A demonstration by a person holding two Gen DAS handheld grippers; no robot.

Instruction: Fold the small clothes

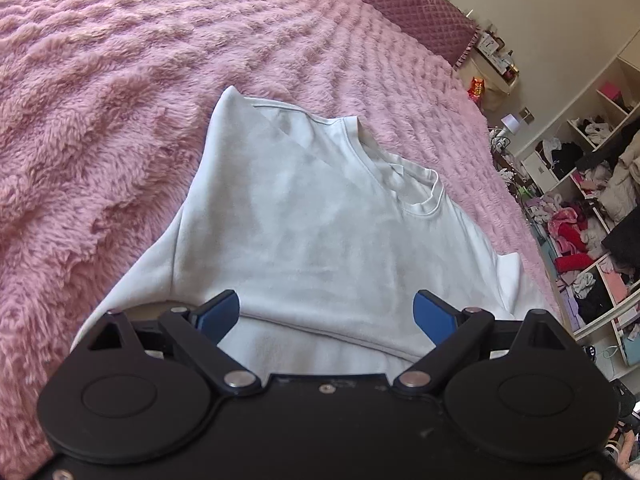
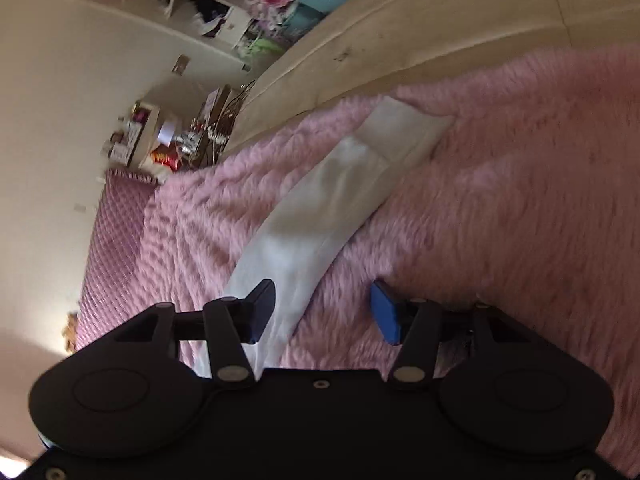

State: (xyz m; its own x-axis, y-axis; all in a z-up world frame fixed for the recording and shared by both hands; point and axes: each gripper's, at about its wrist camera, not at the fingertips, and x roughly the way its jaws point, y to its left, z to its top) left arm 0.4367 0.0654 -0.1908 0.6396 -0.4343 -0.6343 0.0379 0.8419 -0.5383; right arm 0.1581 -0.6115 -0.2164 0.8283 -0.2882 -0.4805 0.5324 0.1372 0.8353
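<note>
The jaws of the left gripper (image 1: 326, 312) stand wide apart, holding nothing, poised just above the near hem of the white long-sleeved cotton sweatshirt (image 1: 316, 232). The jaws of the right gripper (image 2: 322, 310) are likewise spread wide and empty; the sweatshirt's long white sleeve (image 2: 320, 208) runs away from them, its near end passing beside the left-hand pad.

The sweatshirt lies on the fluffy pink plush bedspread (image 1: 100, 128), collar (image 1: 420, 196) away from the left gripper. One side already seems folded in across the chest, judging by the diagonal edge below the collar, while the sleeve seen from the right wrist is stretched out straight on the bed. The fold looks to be at an early stage. Next, the right gripper probably has to close on that sleeve and carry it over the body; the thin fabric needs a low, flat pinch.

No brand, label or readable writing shows on the garment; the right wrist view is blurred.
</note>
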